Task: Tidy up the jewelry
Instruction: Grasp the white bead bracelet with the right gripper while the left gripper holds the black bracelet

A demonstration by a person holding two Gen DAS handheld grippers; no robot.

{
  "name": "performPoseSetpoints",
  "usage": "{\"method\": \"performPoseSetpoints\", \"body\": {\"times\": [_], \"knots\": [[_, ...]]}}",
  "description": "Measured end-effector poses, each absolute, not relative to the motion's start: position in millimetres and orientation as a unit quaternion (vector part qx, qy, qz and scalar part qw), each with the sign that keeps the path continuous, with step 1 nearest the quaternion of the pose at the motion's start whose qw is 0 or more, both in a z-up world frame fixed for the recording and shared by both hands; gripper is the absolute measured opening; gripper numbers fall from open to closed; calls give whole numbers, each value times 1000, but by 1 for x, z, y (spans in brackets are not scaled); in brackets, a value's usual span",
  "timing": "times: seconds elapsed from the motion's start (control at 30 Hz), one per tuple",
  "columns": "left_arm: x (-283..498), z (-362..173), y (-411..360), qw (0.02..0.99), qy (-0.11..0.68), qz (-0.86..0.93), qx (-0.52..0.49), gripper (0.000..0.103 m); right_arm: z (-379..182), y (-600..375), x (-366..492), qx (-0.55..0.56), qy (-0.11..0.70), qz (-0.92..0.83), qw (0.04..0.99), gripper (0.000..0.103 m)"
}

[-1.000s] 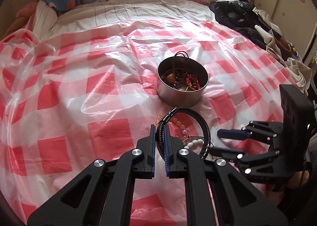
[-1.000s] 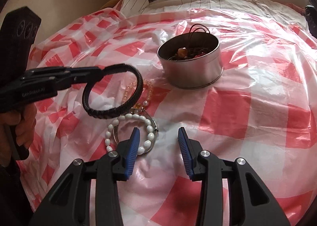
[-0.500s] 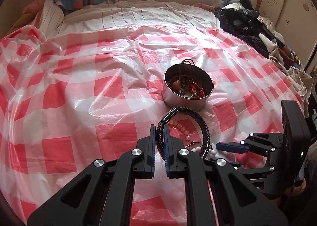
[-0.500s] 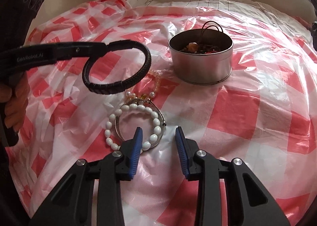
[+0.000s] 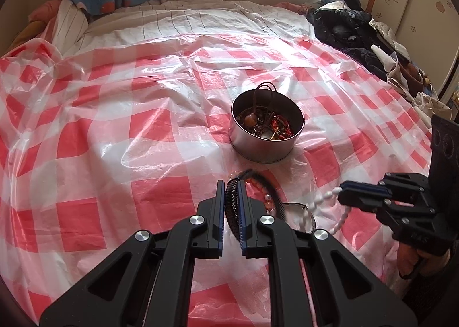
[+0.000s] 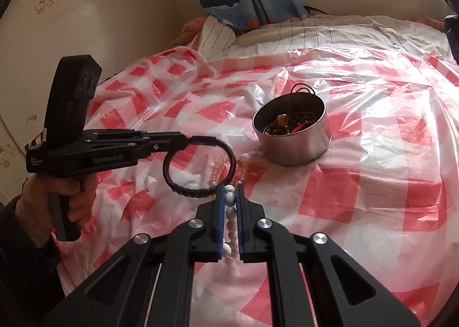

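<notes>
- Bracelets in both sets of tongs: the right tongs (image 6: 229,206) are closing on the white bead bracelet (image 6: 230,213), which a second ago lay on the checked plastic sheet (image 5: 94,212) in front of jaws standing wide; it now hangs between the pads, clear of the sheet.
- Left tongs (image 5: 230,212) remain narrow, clamped on the black braided bracelet (image 5: 231,206), its loop held in the air as before.
- Judged from this, two pieces are now in hand, with the carry to the tin the likely next step.
- Metal tin (image 5: 266,132), already holding beads and cords, stands beyond both pairs of tongs, ahead of the left pair and ahead and to the right of the right pair.
- Amber bead bracelet (image 5: 259,188) and a thin metal bangle (image 5: 298,208) lie on the sheet just right of the left tongs' tips, still to be gathered.
- Left wrist view shows the tin's contents from above, the white beads dangling from the right tongs, and the dark clothes (image 5: 352,29) at the bed's far right edge.
- Right wrist view alone shows the black loop whole and the person's hand (image 6: 61,201) gripping the left tongs' handle.
</notes>
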State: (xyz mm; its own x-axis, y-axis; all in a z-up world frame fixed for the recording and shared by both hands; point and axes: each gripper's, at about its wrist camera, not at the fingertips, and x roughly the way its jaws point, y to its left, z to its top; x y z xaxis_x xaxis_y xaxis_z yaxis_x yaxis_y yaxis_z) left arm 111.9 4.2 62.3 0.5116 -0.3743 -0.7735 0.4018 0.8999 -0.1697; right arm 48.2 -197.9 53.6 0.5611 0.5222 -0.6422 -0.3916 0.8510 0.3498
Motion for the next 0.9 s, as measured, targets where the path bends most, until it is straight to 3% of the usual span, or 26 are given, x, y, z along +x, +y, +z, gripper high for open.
{"method": "performPoseSetpoints", "body": {"times": [0.2, 0.23, 0.27, 0.3, 0.47, 0.53, 0.6, 0.63, 0.67, 0.77, 0.9], "knots": [[111, 53, -6, 861, 455, -222, 46, 8, 30, -210, 63, 50, 450, 167, 876, 9], [111, 51, -7, 859, 459, -222, 52, 8, 28, -211, 64, 47, 454, 164, 875, 19], [111, 49, -9, 858, 461, -219, 60, 8, 27, -210, 64, 42, 456, 161, 874, 41], [111, 47, -10, 858, 462, -215, 66, 8, 27, -209, 63, 35, 453, 154, 878, 50], [112, 39, -15, 857, 466, -192, 103, 8, 17, -204, 65, 3, 467, 139, 873, 53], [114, 34, -15, 855, 471, -185, 110, 8, 8, -201, 66, -13, 479, 134, 867, 51], [116, 26, -20, 848, 480, -179, 133, 8, 8, -194, 63, -27, 478, 144, 866, 33], [116, 21, -24, 843, 485, -176, 151, 8, 8, -194, 62, -28, 478, 152, 865, 14], [115, 15, -29, 836, 491, -175, 172, 8, 8, -194, 61, -26, 477, 156, 864, 8], [111, 14, -38, 835, 481, -185, 192, 7, 13, -203, 61, 15, 468, 176, 866, 8], [110, 33, -30, 851, 462, -210, 136, 6, 26, -214, 61, 54, 441, 177, 878, 8]]}}
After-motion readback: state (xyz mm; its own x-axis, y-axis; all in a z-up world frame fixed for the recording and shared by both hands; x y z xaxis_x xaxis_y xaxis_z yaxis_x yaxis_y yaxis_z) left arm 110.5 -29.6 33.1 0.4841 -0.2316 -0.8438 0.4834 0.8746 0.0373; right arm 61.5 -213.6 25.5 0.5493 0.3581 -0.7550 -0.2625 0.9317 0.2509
